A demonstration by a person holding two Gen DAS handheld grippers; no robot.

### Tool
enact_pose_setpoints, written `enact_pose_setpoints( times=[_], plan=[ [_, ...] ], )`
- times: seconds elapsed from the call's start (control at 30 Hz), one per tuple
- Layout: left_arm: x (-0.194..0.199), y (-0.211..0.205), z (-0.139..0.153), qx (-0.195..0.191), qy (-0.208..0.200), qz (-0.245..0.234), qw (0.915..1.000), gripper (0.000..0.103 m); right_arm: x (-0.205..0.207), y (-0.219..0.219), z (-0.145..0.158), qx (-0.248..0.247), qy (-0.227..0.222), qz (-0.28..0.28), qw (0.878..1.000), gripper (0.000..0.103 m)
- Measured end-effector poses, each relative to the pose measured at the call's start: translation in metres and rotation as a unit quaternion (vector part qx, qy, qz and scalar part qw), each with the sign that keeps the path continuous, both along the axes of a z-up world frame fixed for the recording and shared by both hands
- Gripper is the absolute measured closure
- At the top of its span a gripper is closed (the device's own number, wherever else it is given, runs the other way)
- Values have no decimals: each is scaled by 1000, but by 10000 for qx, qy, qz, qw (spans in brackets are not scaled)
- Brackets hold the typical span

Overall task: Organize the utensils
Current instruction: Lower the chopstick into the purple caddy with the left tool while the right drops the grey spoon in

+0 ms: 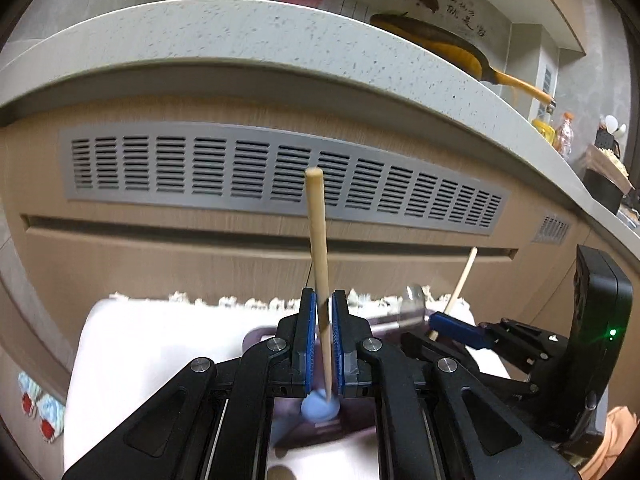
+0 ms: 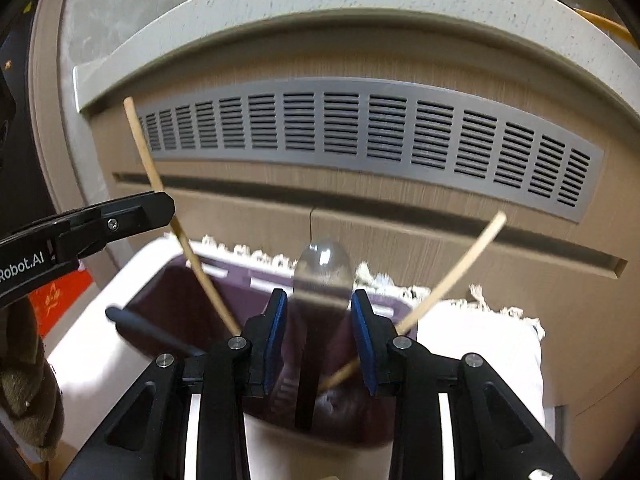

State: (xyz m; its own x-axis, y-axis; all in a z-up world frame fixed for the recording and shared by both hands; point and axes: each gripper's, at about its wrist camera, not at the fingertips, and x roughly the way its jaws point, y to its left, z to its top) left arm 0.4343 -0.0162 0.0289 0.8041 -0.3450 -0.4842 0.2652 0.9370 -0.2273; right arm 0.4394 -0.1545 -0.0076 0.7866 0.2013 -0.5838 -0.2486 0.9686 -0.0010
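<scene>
Tongs up close, both of them low over the purple bin (image 2: 176,292). Left tongs (image 1: 323,294) narrowed right down on a wooden-handled utensil (image 1: 318,240), handle pointing up, blue head (image 1: 320,408) hanging below the pads, just above or inside the bin. Hard to say which through the blur. Right tongs (image 2: 319,296) partly apart, with a metal spoon (image 2: 324,264) standing bowl-up between the pads. Cannot tell whether the pads press on the bowl's edges or merely flank them; too smeared.

Just beyond, inside the bin: a second wooden stick (image 2: 452,276) leaning out to the right, and a dark handle (image 2: 152,326) poking over the left wall. So, by the look of it, two pieces already stowed, two more on the way in. Somewhere past the halfway mark, at a guess, with the drop and release of both held pieces yet to finish.

Under the bin, a white fringed cloth (image 1: 160,340); no stray utensils showing on it, though much of it sits hidden behind the black linkages. Bin floor mostly out of sight too.

Further back, a wood-grain cabinet front with a grey vent grille (image 1: 280,172). Above that, a speckled worktop (image 1: 240,40) carrying a yellow pan (image 1: 432,36), partly cut off by the worktop's edge.
</scene>
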Motion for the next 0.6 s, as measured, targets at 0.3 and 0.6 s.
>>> enact_pose_setpoints(
  times=[0.3,0.6],
  plan=[
    [-66,30,-2,338,87,412,9985,66,-72,-19,2,-260,-114,-63,9996,46],
    [-137,52,-57,673,1271,455,9886,57,-148,-28,-22,-581,153,-102,9981,32]
  ],
)
